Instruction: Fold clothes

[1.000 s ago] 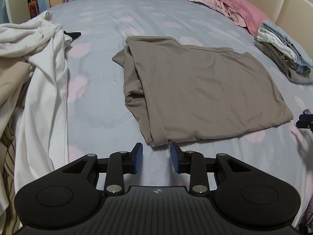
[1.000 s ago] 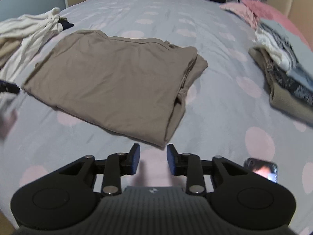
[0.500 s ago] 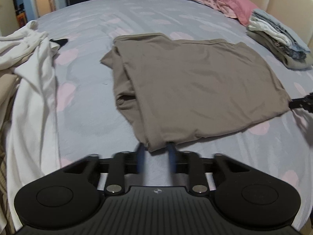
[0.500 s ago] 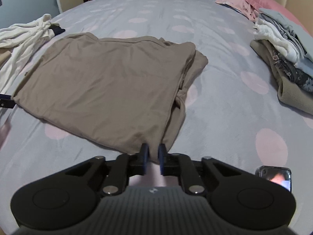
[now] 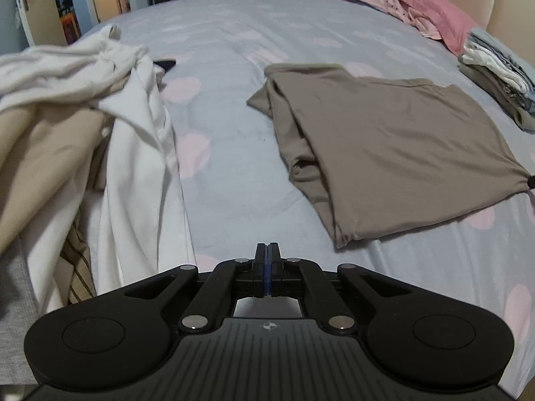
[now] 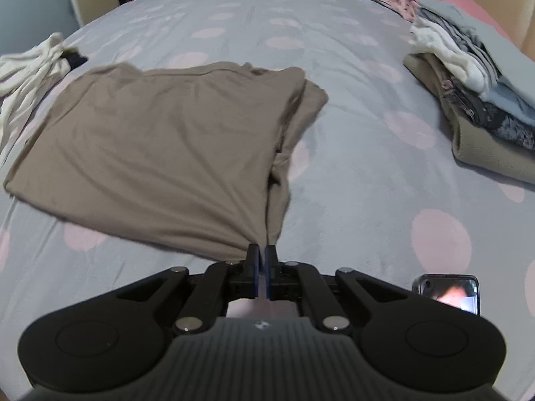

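Observation:
A taupe garment [image 5: 384, 147] lies half folded on the grey bed, also in the right wrist view [image 6: 160, 147]. My left gripper [image 5: 267, 250] is shut with nothing between its pads; it sits over bare sheet, left of the garment's near corner [image 5: 341, 240]. My right gripper [image 6: 261, 252] is shut on the garment's near corner, and the cloth pulls taut toward it. The right gripper's tip shows at the garment's far corner in the left wrist view [image 5: 531, 182].
A heap of white and beige clothes [image 5: 77, 107] lies at the left. A stack of folded clothes [image 6: 481, 107] sits at the right by the pink pillows [image 5: 431, 13]. A phone [image 6: 446, 292] lies on the sheet near my right gripper.
Both grippers closed. The right one took hold of the garment's corner. The left one closed without cloth and has swung left, away from the garment's other corner.

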`<action>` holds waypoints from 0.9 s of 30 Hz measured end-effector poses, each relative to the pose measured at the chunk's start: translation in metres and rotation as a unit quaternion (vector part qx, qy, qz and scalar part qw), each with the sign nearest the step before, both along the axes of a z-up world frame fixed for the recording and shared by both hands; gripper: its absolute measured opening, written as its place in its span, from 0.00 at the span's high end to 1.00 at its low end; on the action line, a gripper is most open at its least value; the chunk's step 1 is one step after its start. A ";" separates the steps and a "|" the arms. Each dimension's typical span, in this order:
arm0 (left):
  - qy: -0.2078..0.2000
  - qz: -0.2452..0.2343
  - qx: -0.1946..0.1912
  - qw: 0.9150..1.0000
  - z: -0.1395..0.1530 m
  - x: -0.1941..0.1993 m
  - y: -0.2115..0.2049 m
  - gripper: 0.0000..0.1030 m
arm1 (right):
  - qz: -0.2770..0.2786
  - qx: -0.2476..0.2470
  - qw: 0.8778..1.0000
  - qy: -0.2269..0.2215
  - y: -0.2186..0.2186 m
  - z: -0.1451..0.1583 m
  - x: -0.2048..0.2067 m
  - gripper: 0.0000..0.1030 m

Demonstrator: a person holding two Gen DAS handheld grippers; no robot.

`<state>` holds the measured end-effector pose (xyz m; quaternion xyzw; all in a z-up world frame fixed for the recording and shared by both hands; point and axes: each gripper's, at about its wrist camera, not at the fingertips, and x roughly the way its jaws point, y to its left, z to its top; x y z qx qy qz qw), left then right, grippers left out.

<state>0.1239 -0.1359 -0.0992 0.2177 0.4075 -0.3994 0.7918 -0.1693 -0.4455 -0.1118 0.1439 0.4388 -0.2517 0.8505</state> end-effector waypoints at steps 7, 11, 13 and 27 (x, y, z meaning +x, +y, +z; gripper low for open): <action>-0.051 -0.083 0.025 0.995 0.006 -0.039 -0.022 0.78 | 0.043 -0.063 0.997 0.002 0.021 0.013 -0.006 0.80; -0.126 -0.149 0.065 0.979 -0.005 -0.071 -0.038 0.70 | 0.092 -0.115 0.989 0.004 0.039 0.014 -0.007 0.66; -0.165 -0.184 0.095 0.964 -0.015 -0.086 -0.045 0.70 | 0.126 -0.147 0.981 0.015 0.052 0.009 -0.004 0.66; -0.377 -0.306 0.214 0.847 -0.082 -0.131 -0.072 0.69 | 0.279 -0.350 0.884 0.137 0.091 -0.050 0.017 0.63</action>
